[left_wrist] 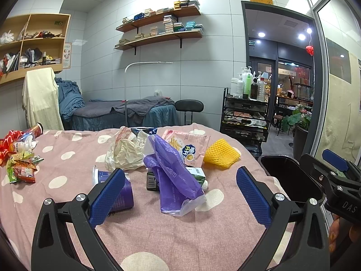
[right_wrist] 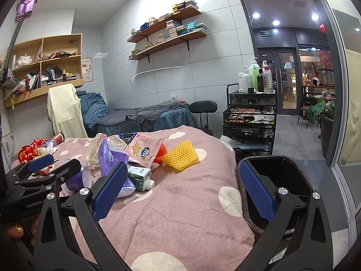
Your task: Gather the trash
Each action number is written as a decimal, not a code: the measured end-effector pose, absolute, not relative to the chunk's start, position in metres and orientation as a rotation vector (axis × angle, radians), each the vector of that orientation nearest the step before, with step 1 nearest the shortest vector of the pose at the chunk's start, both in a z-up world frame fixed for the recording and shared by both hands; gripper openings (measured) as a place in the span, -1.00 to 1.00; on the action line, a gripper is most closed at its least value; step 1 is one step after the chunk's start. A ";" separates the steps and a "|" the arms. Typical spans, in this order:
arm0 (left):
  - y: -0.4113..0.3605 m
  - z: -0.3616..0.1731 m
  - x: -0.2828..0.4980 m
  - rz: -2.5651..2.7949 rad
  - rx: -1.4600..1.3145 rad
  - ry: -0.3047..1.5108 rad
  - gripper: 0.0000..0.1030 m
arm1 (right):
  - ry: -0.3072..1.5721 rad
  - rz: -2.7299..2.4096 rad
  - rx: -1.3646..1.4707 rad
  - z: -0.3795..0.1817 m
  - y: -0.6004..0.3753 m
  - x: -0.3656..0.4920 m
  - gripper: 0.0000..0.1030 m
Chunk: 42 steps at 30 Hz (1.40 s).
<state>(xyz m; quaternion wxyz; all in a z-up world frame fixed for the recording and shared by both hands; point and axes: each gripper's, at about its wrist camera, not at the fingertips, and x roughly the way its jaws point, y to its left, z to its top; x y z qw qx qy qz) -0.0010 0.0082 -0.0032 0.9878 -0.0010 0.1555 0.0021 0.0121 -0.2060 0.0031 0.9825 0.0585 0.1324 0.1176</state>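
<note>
Trash lies across a table under a pink dotted cloth (left_wrist: 158, 230). My left gripper (left_wrist: 180, 194) is open and empty, its pads either side of a purple plastic bag (left_wrist: 176, 178). That bag drapes over a green-and-white carton (left_wrist: 199, 177). A purple cup (left_wrist: 123, 195) lies on its side behind the left pad. Farther back sit crumpled paper (left_wrist: 126, 151), a pink snack bag (left_wrist: 187, 144) and a yellow foam net (left_wrist: 221, 155). My right gripper (right_wrist: 183, 190) is open and empty over the cloth's right part, its right pad in front of the black bin (right_wrist: 282, 169).
The black bin (left_wrist: 291, 180) stands against the table's right edge. Snack wrappers (left_wrist: 20, 169) and a red bag are piled at the far left. Behind the table are a bed, a black stool (left_wrist: 189, 106) and a black cart with bottles (left_wrist: 246, 115).
</note>
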 end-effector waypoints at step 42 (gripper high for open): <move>0.067 -0.035 0.003 0.037 -0.124 0.483 0.90 | 0.453 0.379 0.085 -0.018 -0.177 0.047 0.91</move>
